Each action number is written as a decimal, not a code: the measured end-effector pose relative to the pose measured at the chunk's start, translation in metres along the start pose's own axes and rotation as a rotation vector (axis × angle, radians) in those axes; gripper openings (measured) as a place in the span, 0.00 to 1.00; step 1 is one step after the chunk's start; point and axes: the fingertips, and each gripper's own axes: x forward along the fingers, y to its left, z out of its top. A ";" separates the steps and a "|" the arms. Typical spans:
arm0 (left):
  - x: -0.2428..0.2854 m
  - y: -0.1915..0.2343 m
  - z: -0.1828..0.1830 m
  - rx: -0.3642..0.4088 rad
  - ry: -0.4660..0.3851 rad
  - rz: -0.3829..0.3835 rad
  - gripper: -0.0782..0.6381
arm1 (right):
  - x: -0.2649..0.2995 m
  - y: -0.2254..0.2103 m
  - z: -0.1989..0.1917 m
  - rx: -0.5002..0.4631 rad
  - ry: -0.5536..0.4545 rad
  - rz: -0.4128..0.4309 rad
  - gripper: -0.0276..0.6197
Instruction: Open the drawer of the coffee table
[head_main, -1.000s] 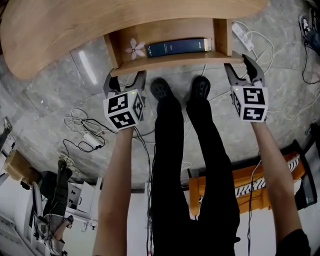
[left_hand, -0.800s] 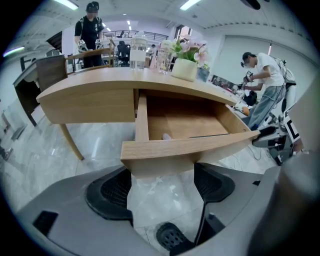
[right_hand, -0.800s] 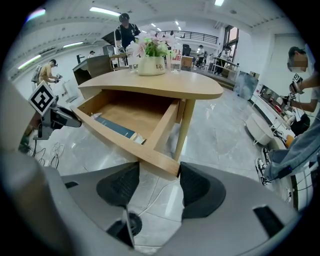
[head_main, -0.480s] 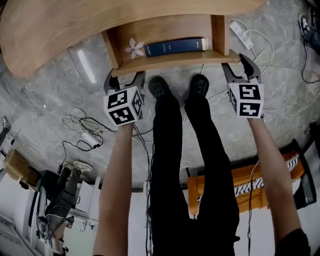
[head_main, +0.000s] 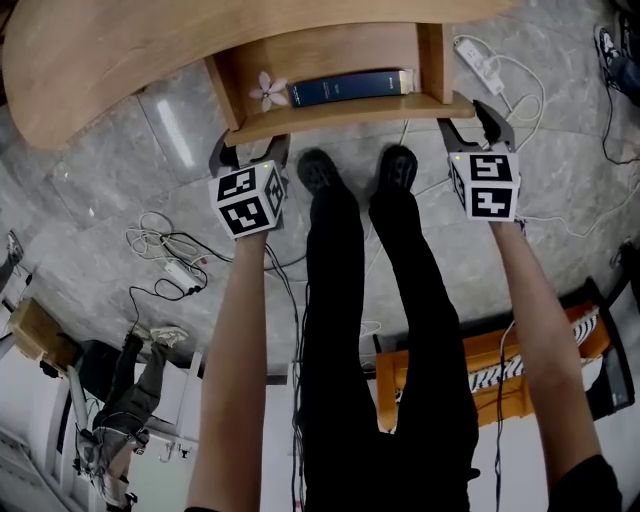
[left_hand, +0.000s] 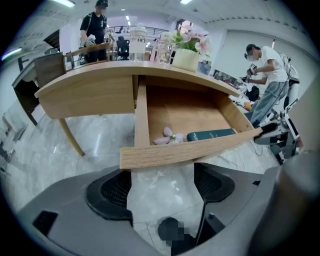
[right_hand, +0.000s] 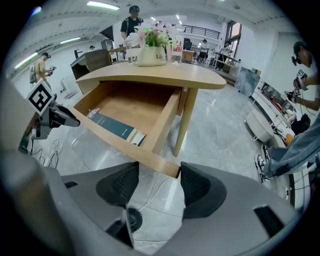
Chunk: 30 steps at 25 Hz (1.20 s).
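The wooden coffee table (head_main: 120, 50) has its drawer (head_main: 340, 112) pulled out toward me. Inside lie a dark blue book (head_main: 345, 88) and a pink flower (head_main: 268, 92). My left gripper (head_main: 250, 150) is open just below the left end of the drawer front, and my right gripper (head_main: 468, 120) is open at its right end. In the left gripper view the drawer front (left_hand: 190, 150) crosses just above the open left gripper (left_hand: 162, 185). In the right gripper view the drawer's right corner (right_hand: 172, 170) sits between the fingertips of the open right gripper (right_hand: 159, 182).
The person's legs and black shoes (head_main: 320, 175) stand between the grippers under the drawer. A white power strip (head_main: 478, 62) and cables (head_main: 165, 260) lie on the stone floor. A potted plant (left_hand: 186, 59) and glasses stand on the table top. People stand in the background.
Both grippers have drifted a little up the head view along with the drawer front, staying at its two ends. The jaws remain open and the drawer stays out.
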 end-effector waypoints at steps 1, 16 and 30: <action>0.000 0.000 -0.002 -0.004 0.014 0.004 0.67 | -0.002 0.000 -0.001 0.009 0.008 -0.001 0.43; -0.126 -0.032 0.000 -0.184 0.016 0.073 0.67 | -0.121 0.010 0.014 0.075 0.020 0.035 0.43; -0.317 -0.143 0.053 -0.219 -0.159 0.017 0.67 | -0.279 0.025 0.060 0.128 -0.084 0.086 0.43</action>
